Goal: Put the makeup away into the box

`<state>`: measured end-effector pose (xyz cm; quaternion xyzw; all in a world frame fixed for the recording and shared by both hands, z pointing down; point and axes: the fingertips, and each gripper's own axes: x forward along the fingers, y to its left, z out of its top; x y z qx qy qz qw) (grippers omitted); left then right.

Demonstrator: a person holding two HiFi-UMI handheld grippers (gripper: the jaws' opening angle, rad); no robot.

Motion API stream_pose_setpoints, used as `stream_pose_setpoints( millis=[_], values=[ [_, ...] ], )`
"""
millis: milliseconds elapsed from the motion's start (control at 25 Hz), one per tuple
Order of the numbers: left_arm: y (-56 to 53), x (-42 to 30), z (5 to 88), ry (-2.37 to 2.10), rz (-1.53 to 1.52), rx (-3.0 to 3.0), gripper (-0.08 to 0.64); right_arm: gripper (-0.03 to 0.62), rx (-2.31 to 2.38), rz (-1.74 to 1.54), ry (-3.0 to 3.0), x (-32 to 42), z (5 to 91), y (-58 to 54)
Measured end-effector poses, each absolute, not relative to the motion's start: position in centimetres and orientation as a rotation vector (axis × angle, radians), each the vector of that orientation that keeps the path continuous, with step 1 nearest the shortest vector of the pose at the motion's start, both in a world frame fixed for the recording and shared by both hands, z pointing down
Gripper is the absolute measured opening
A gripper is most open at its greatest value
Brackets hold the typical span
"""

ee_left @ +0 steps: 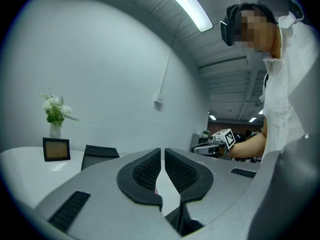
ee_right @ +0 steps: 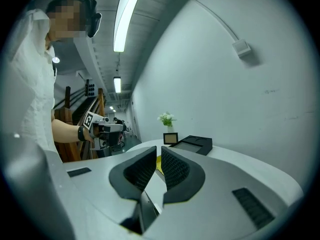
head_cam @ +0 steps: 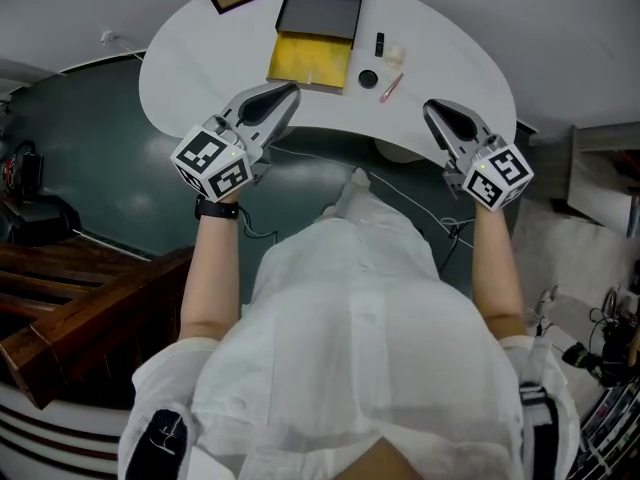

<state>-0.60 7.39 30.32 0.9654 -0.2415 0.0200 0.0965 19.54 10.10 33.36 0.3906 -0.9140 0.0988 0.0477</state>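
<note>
Looks like we're right at the start here, nothing packed yet. Both tools are pressed together with nothing between them. The left tool (head_cam: 290,90) and right tool (head_cam: 430,108) hang at the near edge of the white worktop (head_cam: 180,58), short of the goods. The box (head_cam: 310,60) sits open at the far side, yellow inside, its black lid (head_cam: 320,3) flipped back. The makeup is all lying loose just right of it: a small black tube (head_cam: 379,43), a pale little piece (head_cam: 395,55), a round black pot (head_cam: 368,78) and a pink stick (head_cam: 391,88). My guess is the right tool goes first: spread the jaws, reach over the pink stick or the pot, pinch, then carry it left into the box. The small stuff sits close together, so the aim needs care.
</note>
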Motion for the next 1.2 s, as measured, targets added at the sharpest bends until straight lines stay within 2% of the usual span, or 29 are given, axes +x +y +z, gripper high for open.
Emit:
stream_pose_setpoints(
  millis=[240, 440, 520, 840, 1200],
  values=[
    [4.3, 2.4, 32.0, -0.652, 0.087, 2.830, 0.032, 0.014, 1.120, 0.351, -2.778, 19.5, 35.5, 5.8],
    [1.7, 4.8, 33.4, -0.622, 0.120, 2.817, 0.092, 0.017, 1.041, 0.372, -2.756, 19.3, 37.3, 2.9],
    [0.7, 5.8, 34.0, -0.622, 0.143, 2.813, 0.098, 0.046, 1.018, 0.390, -2.749, 19.4, 38.1, 2.0],
    [-2.0, 8.3, 35.8, -0.620, 0.182, 2.794, 0.107, 0.075, 0.883, 0.383, -2.726, 19.4, 40.4, -0.6],
    [-4.4, 8.6, 37.4, -0.587, 0.184, 2.768, 0.123, 0.144, 0.765, 0.404, -2.664, 17.6, 43.4, -2.9]
  ],
)
